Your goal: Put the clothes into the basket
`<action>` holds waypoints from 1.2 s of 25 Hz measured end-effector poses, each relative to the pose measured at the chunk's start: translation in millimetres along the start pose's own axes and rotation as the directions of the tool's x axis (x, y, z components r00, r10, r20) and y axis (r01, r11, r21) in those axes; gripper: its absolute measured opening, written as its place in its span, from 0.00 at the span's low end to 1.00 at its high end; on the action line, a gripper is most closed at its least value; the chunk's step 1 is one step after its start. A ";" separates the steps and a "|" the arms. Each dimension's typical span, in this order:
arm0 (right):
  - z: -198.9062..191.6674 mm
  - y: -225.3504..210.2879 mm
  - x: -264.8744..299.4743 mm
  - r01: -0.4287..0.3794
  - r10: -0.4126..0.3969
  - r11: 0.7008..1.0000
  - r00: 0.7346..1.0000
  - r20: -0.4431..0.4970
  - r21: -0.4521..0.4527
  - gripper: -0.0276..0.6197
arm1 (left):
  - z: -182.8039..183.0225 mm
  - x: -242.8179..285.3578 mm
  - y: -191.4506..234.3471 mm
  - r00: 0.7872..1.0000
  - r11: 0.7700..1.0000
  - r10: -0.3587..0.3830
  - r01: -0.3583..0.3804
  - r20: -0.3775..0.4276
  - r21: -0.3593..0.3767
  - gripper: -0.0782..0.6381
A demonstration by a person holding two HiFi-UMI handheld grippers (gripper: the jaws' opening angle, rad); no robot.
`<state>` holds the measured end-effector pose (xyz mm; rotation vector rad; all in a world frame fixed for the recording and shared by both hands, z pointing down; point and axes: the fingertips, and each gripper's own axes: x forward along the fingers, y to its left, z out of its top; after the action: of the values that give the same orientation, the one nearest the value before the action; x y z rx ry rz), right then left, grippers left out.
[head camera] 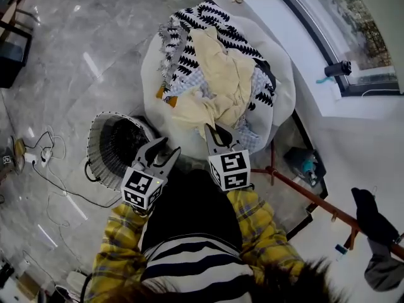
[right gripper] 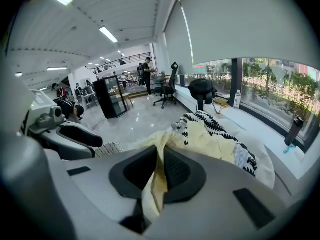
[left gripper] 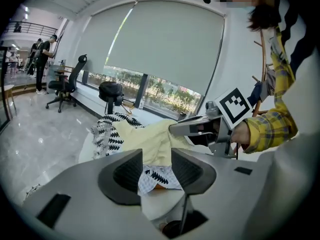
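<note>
The basket point(head camera: 110, 147) sits on grey marble floor point(head camera: 76, 55) just left of the left gripper point(head camera: 167, 149), jaws apart and empty, while the right gripper point(head camera: 218, 133) pinches the yellow garment point(head camera: 221, 74) heaped on the white cushion point(head camera: 282, 65) ahead, a lift, I judge, next needing a leftward carry over the basket, with a window ledge point(head camera: 297, 30) farther right.

Clothes point(head camera: 214, 68): piled on a white cushion point(head camera: 284, 74), upper middle.
Basket point(head camera: 110, 147): on the floor point(head camera: 95, 43), left of middle.
My left gripper point(head camera: 170, 146): jaws apart, by the basket.
My right gripper point(head camera: 218, 130): pinching yellow cloth point(head camera: 221, 74).
</note>
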<state>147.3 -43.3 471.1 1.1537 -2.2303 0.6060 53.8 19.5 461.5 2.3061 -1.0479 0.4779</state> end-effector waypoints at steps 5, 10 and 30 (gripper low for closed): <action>27.0 43.4 -14.6 -0.082 0.083 0.996 0.996 0.028 -0.041 0.13 | 8.7 -23.0 2.6 1.000 1.000 -0.007 0.007 0.028 0.010 0.39; 46.0 78.9 -26.8 -0.168 0.171 0.983 0.984 0.039 -0.071 0.13 | 20.1 -41.8 3.4 0.998 0.999 0.005 -0.008 0.065 0.033 0.41; 70.1 208.7 -57.1 -0.577 0.578 0.807 0.815 -0.029 -0.125 0.13 | 27.6 -103.4 16.3 0.980 0.968 0.159 -0.179 0.123 0.178 0.49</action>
<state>-18.6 58.0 352.8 0.3857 -2.5911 0.6720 -21.6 52.7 391.4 2.4411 -1.3107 0.5452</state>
